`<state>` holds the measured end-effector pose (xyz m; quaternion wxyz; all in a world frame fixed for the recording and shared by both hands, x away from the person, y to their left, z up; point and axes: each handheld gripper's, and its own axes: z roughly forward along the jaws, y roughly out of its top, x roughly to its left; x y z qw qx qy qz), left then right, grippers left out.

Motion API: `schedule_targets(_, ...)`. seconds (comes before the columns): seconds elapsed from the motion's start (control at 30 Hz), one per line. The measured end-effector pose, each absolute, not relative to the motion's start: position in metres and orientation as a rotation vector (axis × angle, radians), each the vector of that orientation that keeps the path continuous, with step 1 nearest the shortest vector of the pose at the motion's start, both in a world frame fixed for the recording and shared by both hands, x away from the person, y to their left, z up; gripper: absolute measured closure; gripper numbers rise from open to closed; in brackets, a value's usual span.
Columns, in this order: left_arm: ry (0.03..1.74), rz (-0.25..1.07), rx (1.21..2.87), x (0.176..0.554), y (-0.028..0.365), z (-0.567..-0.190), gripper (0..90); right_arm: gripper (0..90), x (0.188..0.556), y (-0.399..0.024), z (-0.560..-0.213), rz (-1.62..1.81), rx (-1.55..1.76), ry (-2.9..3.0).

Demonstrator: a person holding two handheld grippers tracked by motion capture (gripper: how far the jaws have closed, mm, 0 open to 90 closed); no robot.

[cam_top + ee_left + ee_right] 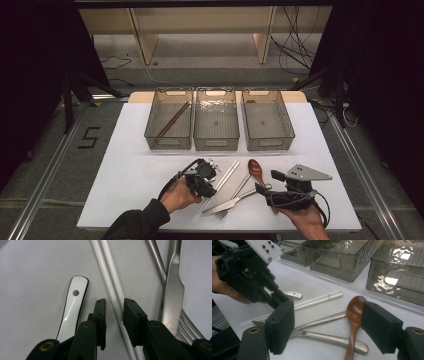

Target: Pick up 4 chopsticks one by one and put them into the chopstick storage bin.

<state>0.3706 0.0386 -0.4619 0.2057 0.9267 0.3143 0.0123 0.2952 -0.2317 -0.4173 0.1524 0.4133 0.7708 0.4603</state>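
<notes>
A pair of white chopsticks [226, 181] [111, 280] [317, 300] lies slanted on the white table. My left gripper [212, 190] [115, 312] points down over them; its jaws straddle the pair with a small gap beside the left pad [100, 315], so it is open. A white ceramic spoon handle [73, 302] [293, 294] lies just beside it. My right gripper [268, 183] [327, 322] rests low at the front right, wide open, nothing between its jaws. Ahead of it lie a wooden spoon [256, 167] [354, 312], a metal knife [230, 204] [175, 290] and a fork [187, 326].
Three grey see-through bins stand in a row at the back: left [169, 143], middle [216, 145], right [270, 145]. Brown chopsticks [174, 119] lie in the left bin. The table's front edge [220, 229] is close under both hands.
</notes>
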Motion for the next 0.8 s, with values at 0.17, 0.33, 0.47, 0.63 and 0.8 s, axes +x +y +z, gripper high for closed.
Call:
schedule_targets(0.17,0.874,0.029,2.590,0.3714,0.0388,-0.4638,74.3,28.4,0.2957,-0.2315,-0.4178,1.320,1.185,2.212)
schedule_targets(0.33,0.871,0.035,2.604,0.3718,0.0373,-0.4638,75.3,28.4,0.2957,-0.2315,-0.4179,1.319,1.187,2.212)
schedule_targets(0.47,0.860,0.038,2.617,0.3706,0.0350,-0.4636,72.1,28.4,0.2957,-0.2313,-0.4179,1.317,1.188,2.212)
schedule_targets(0.63,0.833,0.085,2.640,0.3684,0.0329,-0.4633,76.7,28.4,0.2957,-0.2312,-0.4178,1.314,1.190,2.213)
schedule_targets(0.8,0.843,0.068,2.632,0.3702,0.0336,-0.4626,79.2,28.4,0.2957,-0.2314,-0.4178,1.315,1.188,2.212)
